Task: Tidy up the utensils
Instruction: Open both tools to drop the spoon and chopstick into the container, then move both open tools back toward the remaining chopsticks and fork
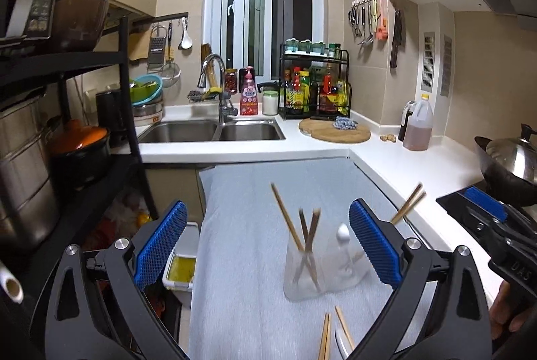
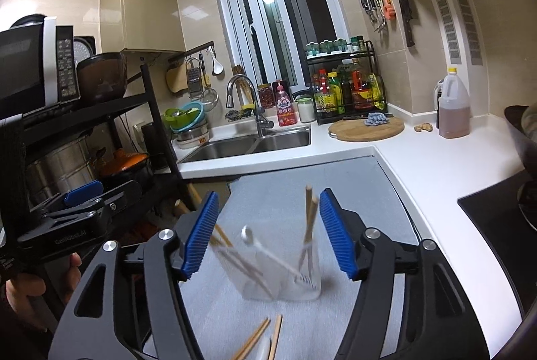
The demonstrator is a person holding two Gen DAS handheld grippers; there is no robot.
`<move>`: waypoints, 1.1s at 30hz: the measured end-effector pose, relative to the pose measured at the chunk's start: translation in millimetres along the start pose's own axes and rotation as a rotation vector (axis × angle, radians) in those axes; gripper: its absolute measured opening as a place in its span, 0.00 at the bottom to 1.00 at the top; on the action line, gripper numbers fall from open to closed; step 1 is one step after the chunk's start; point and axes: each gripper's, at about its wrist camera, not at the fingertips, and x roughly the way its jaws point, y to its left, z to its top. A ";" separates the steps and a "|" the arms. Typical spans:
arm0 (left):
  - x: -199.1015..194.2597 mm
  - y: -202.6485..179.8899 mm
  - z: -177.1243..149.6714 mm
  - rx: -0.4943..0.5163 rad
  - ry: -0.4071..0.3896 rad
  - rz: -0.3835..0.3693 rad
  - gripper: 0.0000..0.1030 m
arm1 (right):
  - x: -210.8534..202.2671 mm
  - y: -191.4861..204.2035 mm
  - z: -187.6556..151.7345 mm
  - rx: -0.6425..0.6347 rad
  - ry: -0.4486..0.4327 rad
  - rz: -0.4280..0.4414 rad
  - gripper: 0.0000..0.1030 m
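Hovering over the grey mat (image 1: 241,225), your left gripper (image 1: 268,242) has its jaws spread wide with nothing between the blue pads (image 1: 161,242), and your right gripper (image 2: 268,232) stands partly open, its pads clear of the clear plastic holder (image 2: 282,272) that sits between and just beyond them. Neither gripper grasps anything.

You have open mat to the far side of the holder, up to the edge where it meets the white counter (image 1: 419,165). On your right the mat's long edge runs beside the counter, and the black cooktop (image 2: 496,225) lies beyond it. On your left the mat's edge drops off toward the floor, with a black shelf rack (image 1: 127,111) close by carrying pots and a microwave (image 2: 33,68).

The holder stands upright on the mat. Several wooden chopsticks (image 1: 295,242) stand in it, long axes near vertical but leaning and crossing, tips up. A white spoon (image 2: 268,252) lies slanted inside, bowl up and toward the left in the right wrist view. More chopsticks (image 1: 327,336) lie flat on the mat near you, pointing roughly away from you, just in front of the holder.

Beyond the mat are a double steel sink (image 1: 214,130) with a faucet (image 1: 218,81), a window, a bottle rack (image 1: 315,85) and a round wooden board (image 1: 335,130).
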 end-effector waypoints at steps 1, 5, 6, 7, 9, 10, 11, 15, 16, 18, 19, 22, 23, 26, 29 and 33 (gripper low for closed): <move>-7.1 -0.7 -8.6 -0.003 0.009 0.002 0.92 | -8.4 2.5 -7.0 -0.008 0.005 -0.008 0.65; -31.5 -5.5 -42.5 -0.012 0.040 0.012 0.92 | -41.9 16.7 -44.4 -0.062 0.043 -0.031 0.71; -40.1 -7.6 -55.5 -0.013 0.054 0.016 0.92 | -50.2 20.6 -56.4 -0.078 0.059 -0.038 0.73; -44.7 -9.0 -63.4 -0.012 0.062 0.018 0.92 | -57.3 23.5 -67.2 -0.091 0.076 -0.044 0.73; -56.8 -12.0 -85.2 -0.005 0.084 0.026 0.92 | -71.3 28.2 -90.1 -0.111 0.106 -0.055 0.74; -61.6 -12.9 -94.5 -0.002 0.096 0.030 0.92 | -76.7 29.9 -100.1 -0.122 0.121 -0.062 0.74; -67.1 -13.6 -106.4 0.002 0.116 0.033 0.92 | -83.4 31.7 -111.4 -0.133 0.135 -0.073 0.74; -84.6 -15.0 -134.8 0.005 0.153 0.039 0.92 | -103.5 31.9 -136.4 -0.130 0.167 -0.095 0.74; -89.3 -15.1 -140.7 0.003 0.160 0.038 0.92 | -108.3 31.0 -140.6 -0.123 0.172 -0.098 0.74; -97.9 -15.4 -149.3 -0.004 0.169 0.035 0.92 | -117.8 29.8 -148.2 -0.108 0.184 -0.102 0.75; -100.7 -15.1 -151.3 -0.006 0.170 0.035 0.91 | -121.8 30.2 -150.9 -0.106 0.187 -0.103 0.75; -112.3 -14.7 -158.3 -0.011 0.167 0.038 0.92 | -130.3 32.6 -156.5 -0.114 0.191 -0.099 0.76; -115.9 -14.8 -159.4 -0.012 0.162 0.042 0.92 | -132.9 33.9 -157.5 -0.116 0.192 -0.096 0.76; -124.3 -15.7 -162.1 -0.015 0.147 0.056 0.91 | -140.3 37.4 -160.0 -0.127 0.191 -0.088 0.76; -132.1 -13.2 -163.6 -0.023 0.134 0.063 0.92 | -146.1 39.8 -160.7 -0.138 0.187 -0.082 0.77; -137.1 -12.4 -164.1 -0.025 0.128 0.071 0.92 | -149.7 42.7 -162.0 -0.142 0.192 -0.075 0.77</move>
